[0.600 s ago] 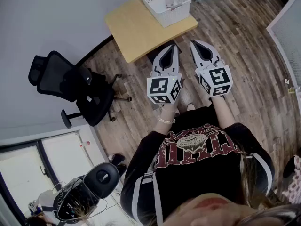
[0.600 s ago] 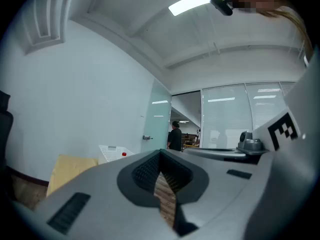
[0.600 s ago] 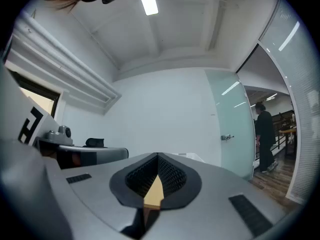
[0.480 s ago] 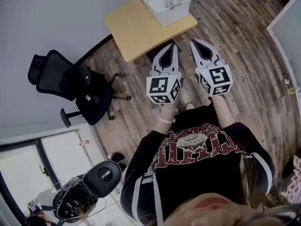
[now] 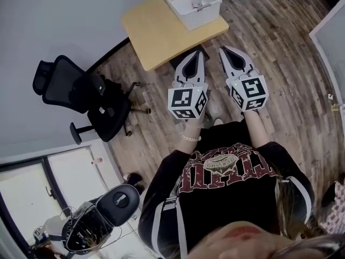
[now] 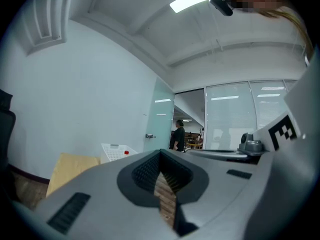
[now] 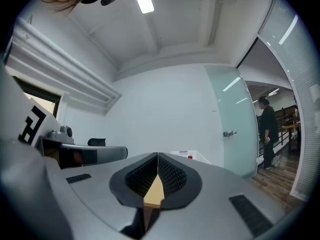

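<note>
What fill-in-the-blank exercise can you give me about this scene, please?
1. The basket stands on the ____.
2. The bottle in the basket has a ____ cap.
3. The jaws of the left gripper and the right gripper are both ____.
4. The colour of the chair is ____.
Missing words: table, red, shut, black.
</note>
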Demonstrator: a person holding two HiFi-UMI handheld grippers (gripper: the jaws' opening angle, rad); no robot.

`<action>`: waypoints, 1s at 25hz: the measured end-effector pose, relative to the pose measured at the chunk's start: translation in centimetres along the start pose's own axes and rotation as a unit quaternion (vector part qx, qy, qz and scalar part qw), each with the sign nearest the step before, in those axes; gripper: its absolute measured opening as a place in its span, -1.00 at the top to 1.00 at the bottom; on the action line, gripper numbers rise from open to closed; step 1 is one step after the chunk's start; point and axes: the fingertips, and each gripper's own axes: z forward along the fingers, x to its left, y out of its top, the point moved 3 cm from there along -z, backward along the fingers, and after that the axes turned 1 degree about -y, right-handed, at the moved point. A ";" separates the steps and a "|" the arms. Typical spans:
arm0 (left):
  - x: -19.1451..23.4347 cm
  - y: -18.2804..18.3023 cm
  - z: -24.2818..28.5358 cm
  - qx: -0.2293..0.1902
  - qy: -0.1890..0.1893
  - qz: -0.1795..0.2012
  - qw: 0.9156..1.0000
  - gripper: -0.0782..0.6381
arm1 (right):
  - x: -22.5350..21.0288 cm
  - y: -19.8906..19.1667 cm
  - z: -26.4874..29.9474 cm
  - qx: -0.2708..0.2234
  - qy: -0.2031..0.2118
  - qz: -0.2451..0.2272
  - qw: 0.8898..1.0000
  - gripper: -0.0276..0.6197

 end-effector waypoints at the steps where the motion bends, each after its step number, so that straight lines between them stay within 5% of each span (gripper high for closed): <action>1: 0.2 0.0 0.3 0.000 0.000 0.000 1.000 0.65 | -0.2 0.0 0.2 0.000 -0.001 0.000 1.000 0.86; 25: 7.5 1.3 9.2 0.007 -0.024 -0.009 1.000 0.65 | -3.6 0.9 10.8 0.008 -0.023 -0.014 1.000 0.86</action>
